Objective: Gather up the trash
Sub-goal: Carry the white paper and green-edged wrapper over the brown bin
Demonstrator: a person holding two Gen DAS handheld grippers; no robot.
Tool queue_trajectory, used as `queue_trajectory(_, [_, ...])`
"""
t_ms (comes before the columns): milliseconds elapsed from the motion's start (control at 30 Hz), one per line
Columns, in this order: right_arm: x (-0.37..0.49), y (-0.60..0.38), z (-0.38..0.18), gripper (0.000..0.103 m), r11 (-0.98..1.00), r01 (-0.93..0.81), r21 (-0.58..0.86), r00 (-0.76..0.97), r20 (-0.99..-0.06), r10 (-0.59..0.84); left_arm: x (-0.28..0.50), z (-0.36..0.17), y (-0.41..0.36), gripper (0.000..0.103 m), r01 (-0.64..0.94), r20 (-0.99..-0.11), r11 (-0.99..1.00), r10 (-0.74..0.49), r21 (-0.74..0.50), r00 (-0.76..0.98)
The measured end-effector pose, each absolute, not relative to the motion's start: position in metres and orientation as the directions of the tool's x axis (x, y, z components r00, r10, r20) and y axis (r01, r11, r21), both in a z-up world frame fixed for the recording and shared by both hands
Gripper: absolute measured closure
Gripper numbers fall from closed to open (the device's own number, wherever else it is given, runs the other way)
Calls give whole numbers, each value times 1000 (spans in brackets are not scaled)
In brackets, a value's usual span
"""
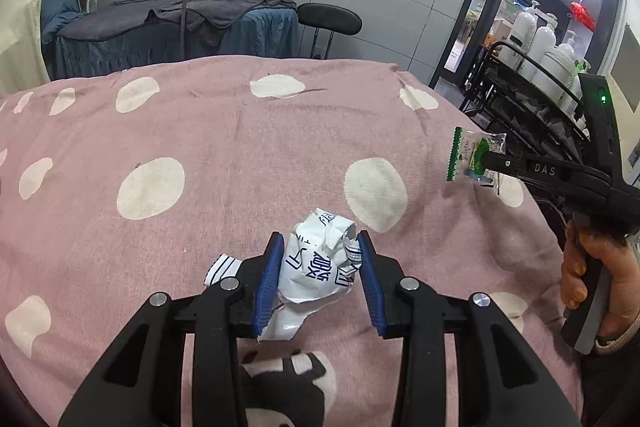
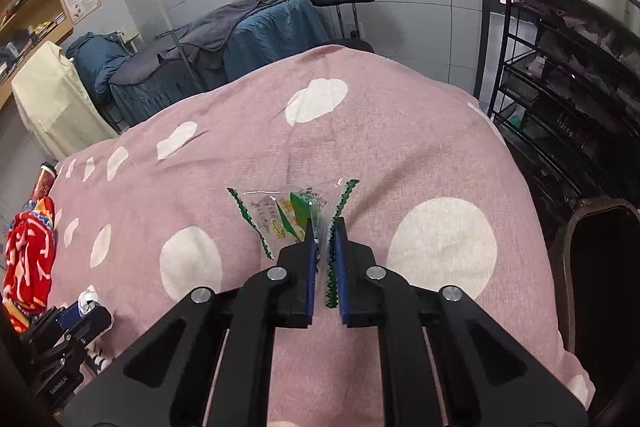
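Left gripper [image 1: 320,247] clamped on crumpled white paper wad [image 1: 320,263] with dark print, blue pads [image 1: 267,283] pressing both sides, low over pink polka-dot bed cover [image 1: 200,155]. Right gripper [image 2: 323,227] pinched nearly closed on clear plastic wrapper [image 2: 286,213] with green zigzag edges, held above the cover's right side. Hand [image 1: 592,275] gripping right handle. Black wire rack [image 1: 520,99] with white bottles beyond.
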State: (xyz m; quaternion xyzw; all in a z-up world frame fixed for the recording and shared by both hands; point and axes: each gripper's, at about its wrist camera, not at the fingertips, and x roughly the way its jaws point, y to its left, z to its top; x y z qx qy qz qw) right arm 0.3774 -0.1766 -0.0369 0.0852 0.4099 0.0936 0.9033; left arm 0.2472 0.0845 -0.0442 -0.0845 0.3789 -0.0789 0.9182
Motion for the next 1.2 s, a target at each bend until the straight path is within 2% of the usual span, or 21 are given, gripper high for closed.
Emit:
queue_trajectory(267, [331,-169,-24,93,945,-188,266,639,-698,324,212,-31,73,66,106,-633,964,-241,-243,736])
queue_trajectory(600, [283,-180,-18,93,936,-215,279,654,-671,350,177,-26,44,65,158,-603,954,-285,-256,745])
queue_trajectory(833, [255,-210,-12,93,942,-182,281,694,-642,325,164,-21,11,65,218,-586,939,-338,-267,736])
queue_trajectory(1200, [220,-304,-4,93,970,-2,244,776,-612,155,160,-15,-61,65,361,-569,896,-444,-260,692])
